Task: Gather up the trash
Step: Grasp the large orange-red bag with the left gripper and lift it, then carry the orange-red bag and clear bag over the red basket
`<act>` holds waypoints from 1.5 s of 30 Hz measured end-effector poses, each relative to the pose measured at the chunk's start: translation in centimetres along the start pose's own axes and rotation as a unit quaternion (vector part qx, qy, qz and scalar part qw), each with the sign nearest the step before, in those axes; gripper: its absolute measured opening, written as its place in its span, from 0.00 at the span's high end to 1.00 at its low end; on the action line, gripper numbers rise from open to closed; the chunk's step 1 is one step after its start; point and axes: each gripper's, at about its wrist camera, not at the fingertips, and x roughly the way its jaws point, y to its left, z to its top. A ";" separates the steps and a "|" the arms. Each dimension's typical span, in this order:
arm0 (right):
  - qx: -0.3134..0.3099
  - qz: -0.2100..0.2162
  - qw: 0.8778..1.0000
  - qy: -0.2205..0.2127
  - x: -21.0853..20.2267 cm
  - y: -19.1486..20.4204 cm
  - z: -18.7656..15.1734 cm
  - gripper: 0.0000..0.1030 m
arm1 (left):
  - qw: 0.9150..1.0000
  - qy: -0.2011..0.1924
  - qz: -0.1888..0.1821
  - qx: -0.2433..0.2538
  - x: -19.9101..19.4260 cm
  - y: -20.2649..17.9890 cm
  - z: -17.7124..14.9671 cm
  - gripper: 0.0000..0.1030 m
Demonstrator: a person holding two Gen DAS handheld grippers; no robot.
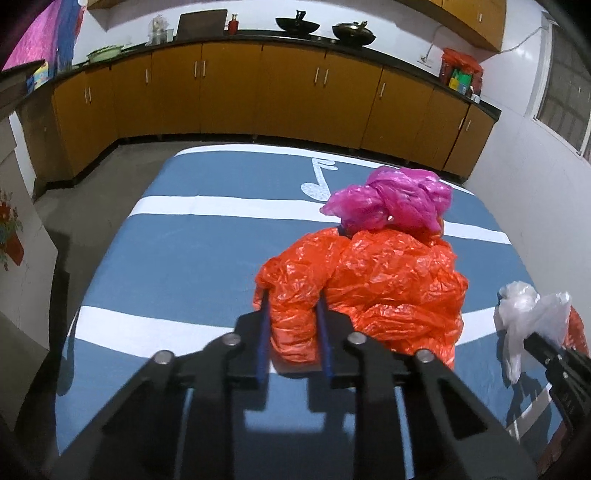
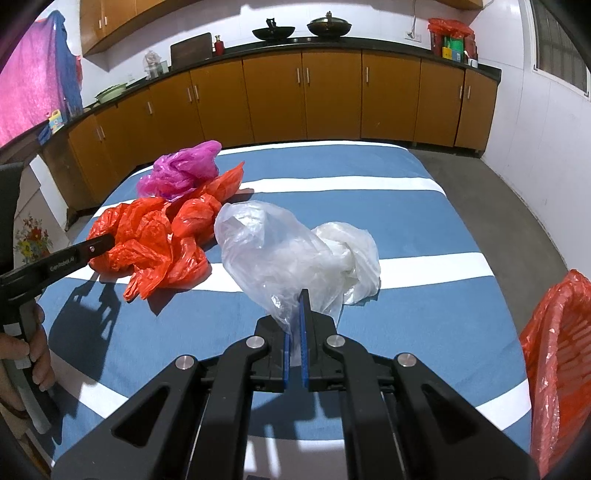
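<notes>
striped table [image 2: 424, 229]; right claw [image 2: 295, 321] clamping clear bag [image 2: 273, 251]

Ahead of you, orange cabinets [image 2: 303, 99] run under a black counter [image 2: 332, 41] holding two woks [image 2: 273, 32]; white walls [image 2: 524, 122], window [image 2: 561, 48] right, grey floor [image 2: 491, 192].
</notes>
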 end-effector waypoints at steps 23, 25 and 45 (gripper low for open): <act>0.000 -0.005 0.999 -0.047 -6.5 -1.3 0.0 0.95 | 0.995 -0.088 -0.043 0.012 -11.9 -1.5 -3.0 0.87; 0.002 -0.008 0.999 -0.053 -7.3 -1.7 0.0 0.95 | 0.994 -0.094 -0.048 0.016 -12.7 -2.2 -3.1 0.87; 0.045 -0.052 0.993 -0.095 -13.0 -7.8 -1.1 0.95 | 0.987 -0.105 -0.111 0.059 -15.0 -9.7 -3.6 0.87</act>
